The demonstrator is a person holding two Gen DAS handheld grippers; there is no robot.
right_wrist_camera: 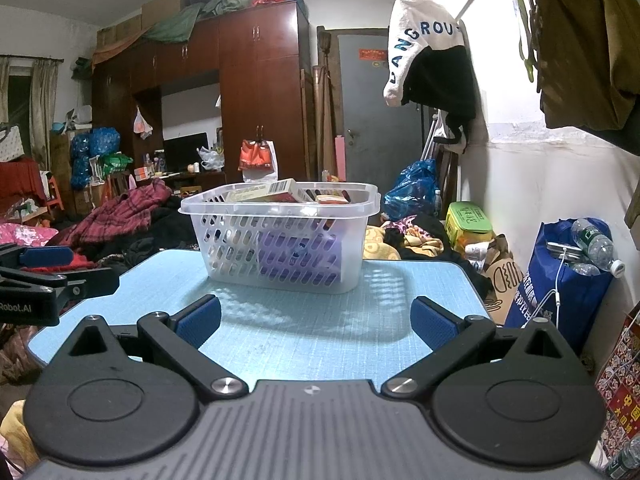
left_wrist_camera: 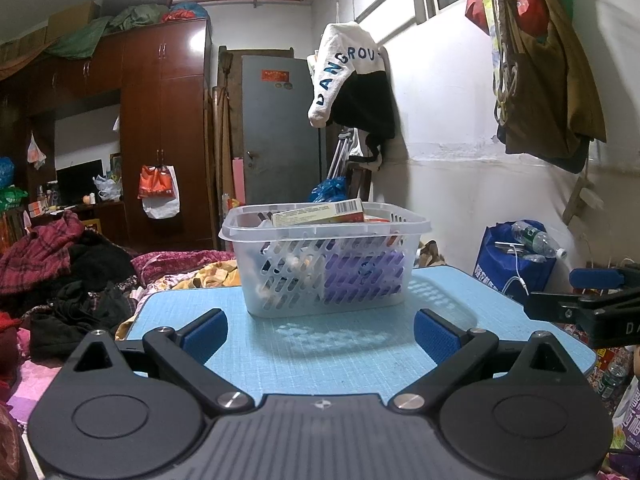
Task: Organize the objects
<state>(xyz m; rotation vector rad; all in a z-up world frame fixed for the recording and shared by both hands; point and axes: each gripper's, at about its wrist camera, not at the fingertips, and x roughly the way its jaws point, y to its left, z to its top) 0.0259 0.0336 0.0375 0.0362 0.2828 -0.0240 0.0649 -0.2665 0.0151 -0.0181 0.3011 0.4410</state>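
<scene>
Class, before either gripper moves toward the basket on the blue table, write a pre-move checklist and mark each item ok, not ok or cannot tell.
1. Left gripper open and empty: ok.
2. Right gripper open and empty: ok.
3. Basket upright on the blue table: ok.
4. Table surface between the grippers and the basket free of objects: ok.
5. Box on top sits stably: cannot tell; it rises above the rim, tilted.
6. Room left in the basket: cannot tell; the contents are only partly visible through the slots.
</scene>
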